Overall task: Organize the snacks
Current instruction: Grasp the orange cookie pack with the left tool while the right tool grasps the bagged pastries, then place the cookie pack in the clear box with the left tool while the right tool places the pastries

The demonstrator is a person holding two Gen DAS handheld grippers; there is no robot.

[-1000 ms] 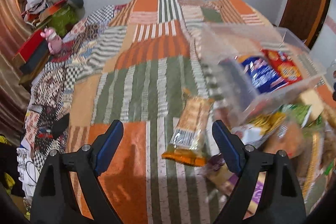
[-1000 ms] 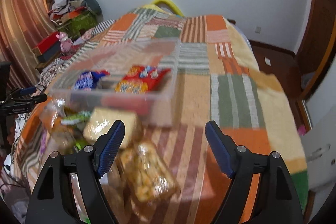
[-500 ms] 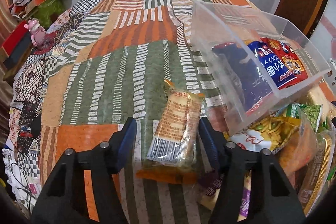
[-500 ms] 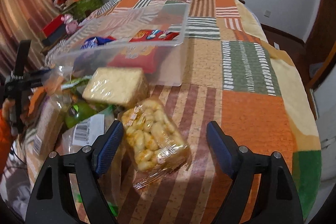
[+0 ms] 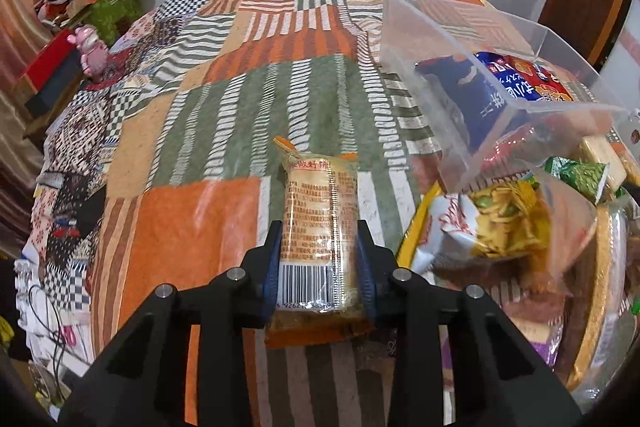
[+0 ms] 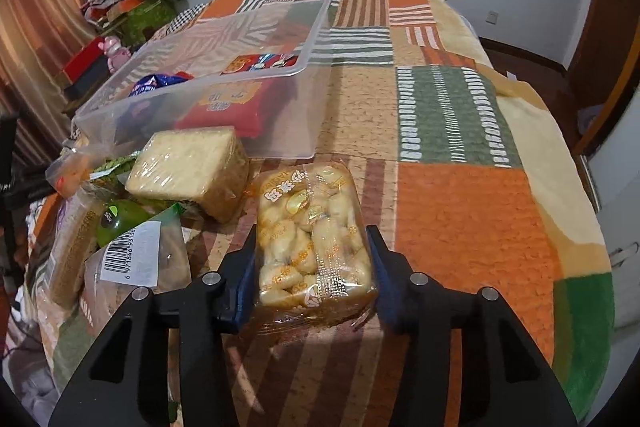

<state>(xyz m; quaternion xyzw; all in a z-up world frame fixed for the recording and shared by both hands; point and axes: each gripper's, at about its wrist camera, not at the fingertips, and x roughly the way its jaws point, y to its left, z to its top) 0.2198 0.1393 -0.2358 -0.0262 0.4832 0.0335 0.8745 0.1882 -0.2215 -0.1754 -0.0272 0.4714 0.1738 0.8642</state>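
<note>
My left gripper (image 5: 319,259) is shut on a long orange biscuit pack (image 5: 318,227) with a barcode, held over the patchwork bedspread. My right gripper (image 6: 311,263) is shut on a clear pack of yellow puffed snacks (image 6: 310,227) that rests low on the bedspread. A clear plastic bin (image 5: 492,75) sits to the right in the left wrist view and holds blue and red snack bags; it also shows in the right wrist view (image 6: 224,79), ahead and left of the gripper.
A pile of loose snacks lies by the bin: a wrapped pale cake block (image 6: 192,167), a green bottle (image 6: 118,219), a barcoded bag (image 6: 136,259), a yellow chip bag (image 5: 504,219). Clutter and a pink toy (image 5: 92,47) sit beyond the bed's left edge.
Both grippers moved forward and closed. The left one took hold of the orange biscuit pack; the right one took hold of the yellow snack pack.
</note>
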